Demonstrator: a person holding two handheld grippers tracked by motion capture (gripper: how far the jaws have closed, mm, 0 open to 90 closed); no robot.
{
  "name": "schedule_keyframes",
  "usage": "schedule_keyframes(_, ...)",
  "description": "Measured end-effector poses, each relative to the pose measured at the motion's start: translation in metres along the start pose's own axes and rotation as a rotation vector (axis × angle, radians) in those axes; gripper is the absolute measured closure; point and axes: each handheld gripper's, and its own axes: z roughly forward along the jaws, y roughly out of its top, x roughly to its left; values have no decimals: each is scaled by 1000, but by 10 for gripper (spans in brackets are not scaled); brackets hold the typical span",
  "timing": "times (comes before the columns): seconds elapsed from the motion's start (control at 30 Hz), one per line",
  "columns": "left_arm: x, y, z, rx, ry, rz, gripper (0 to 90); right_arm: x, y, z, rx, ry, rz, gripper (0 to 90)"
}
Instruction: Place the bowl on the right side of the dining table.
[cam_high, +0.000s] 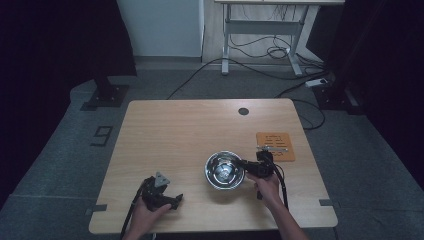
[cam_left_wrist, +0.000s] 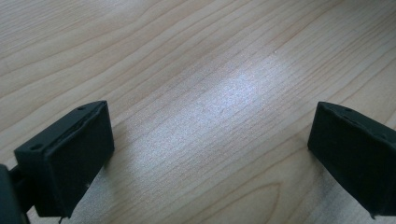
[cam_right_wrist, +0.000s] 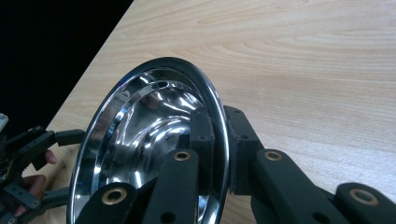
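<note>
The steel bowl (cam_high: 224, 170) sits on the worktop (cam_high: 175, 135), lower centre of the high view. Thin, rigid and probably slippery, it is pinched at its rim by the right hand-held gripper (cam_right_wrist: 220, 140); the left hand-held gripper (cam_left_wrist: 210, 154) rests spread.

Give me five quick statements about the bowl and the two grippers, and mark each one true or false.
1. The right gripper clamps the steel bowl's rim. True.
2. The left gripper holds the bowl too. False: its jaws are open over bare table.
3. The bowl is full of food. False: it looks empty.
4. An orange card lies beyond the right gripper. True.
5. The bowl is plastic. False: it is shiny metal.
</note>
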Motion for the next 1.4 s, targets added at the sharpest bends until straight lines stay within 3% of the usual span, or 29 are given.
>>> schedule_keyframes(0.5, 0, 0, 0, 0, 0, 0, 0, -3, 7, -16, -59, -2, 11, 829)
schedule_keyframes(1.4, 0, 0, 0, 0, 0, 1, 0, -22, 16, -39, -137, -36, 55, 830)
